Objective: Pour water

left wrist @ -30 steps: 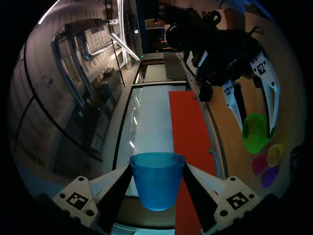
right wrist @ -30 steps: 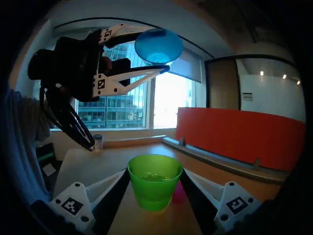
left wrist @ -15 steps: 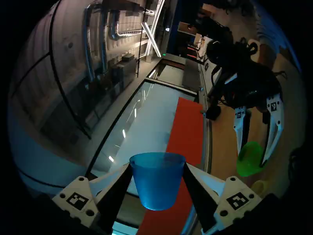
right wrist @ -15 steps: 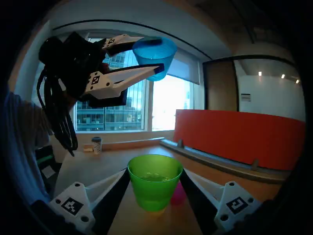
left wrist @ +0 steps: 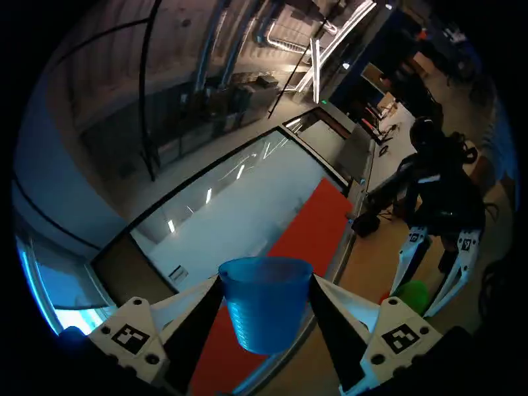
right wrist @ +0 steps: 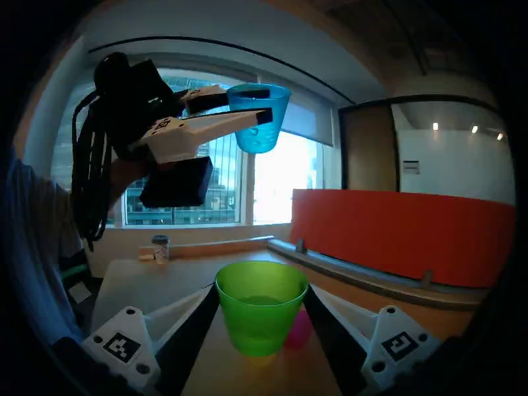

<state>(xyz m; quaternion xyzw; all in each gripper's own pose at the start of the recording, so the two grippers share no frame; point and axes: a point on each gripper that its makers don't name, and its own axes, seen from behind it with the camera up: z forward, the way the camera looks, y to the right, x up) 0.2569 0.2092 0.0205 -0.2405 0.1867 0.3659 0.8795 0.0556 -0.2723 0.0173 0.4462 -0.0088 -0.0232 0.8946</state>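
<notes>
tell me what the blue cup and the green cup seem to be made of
The blue cup looks like thin translucent plastic, smooth: light from the window glows through its wall. The green cup seems the same sort of plastic, slightly glossy, its wall lit through as well. Neither shows glass-like clarity.

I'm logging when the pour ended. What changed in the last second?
The left gripper rolled the translucent blue plastic cup from tipped over back to upright, high in the air. Nothing was taken or released. The right gripper stayed shut on the translucent green plastic cup with water in it, unmoved.
</notes>
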